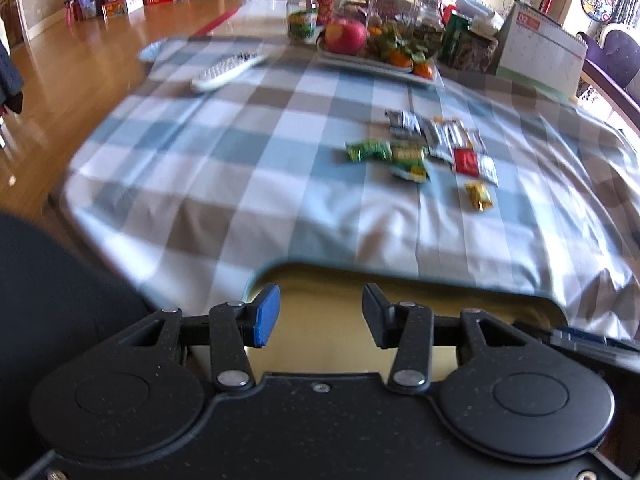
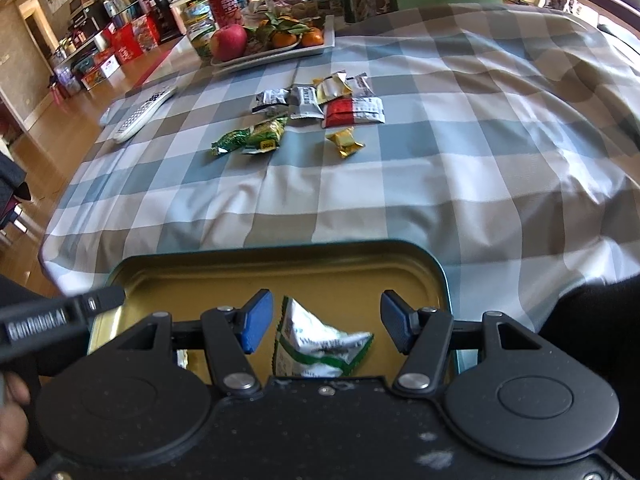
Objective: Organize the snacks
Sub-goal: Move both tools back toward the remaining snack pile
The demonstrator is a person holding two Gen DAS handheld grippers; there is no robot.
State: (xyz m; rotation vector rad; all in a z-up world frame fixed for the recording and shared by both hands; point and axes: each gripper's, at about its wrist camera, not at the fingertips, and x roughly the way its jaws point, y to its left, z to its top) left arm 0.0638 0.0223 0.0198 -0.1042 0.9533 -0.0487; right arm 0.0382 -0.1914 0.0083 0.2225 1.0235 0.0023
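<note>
Open counter (image 2: 360, 200) is being left between the tin (image 2: 280, 256) and the snack packets (image 2: 312, 112); the far edge is being blocked by a fruit tray (image 2: 280, 50) and jars (image 1: 303, 16).

Both the left gripper (image 1: 321, 314) and right gripper (image 2: 327, 322) hang level, fingers spread apart, holding nothing.

checked tablecloth (image 2: 440, 128), remote control (image 2: 143, 113), fruit tray (image 2: 276, 54), desk calendar (image 1: 540, 52)

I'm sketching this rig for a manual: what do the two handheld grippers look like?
Both the left gripper and right gripper are matte black, speckled plastic, with two round discs, silver pivot screws and scissor-like linkages. Their fingers carry blue ribbed pads. White "GenRobot.AI" lettering marks the left one's side. Dark sleeves show at the edges.
</note>
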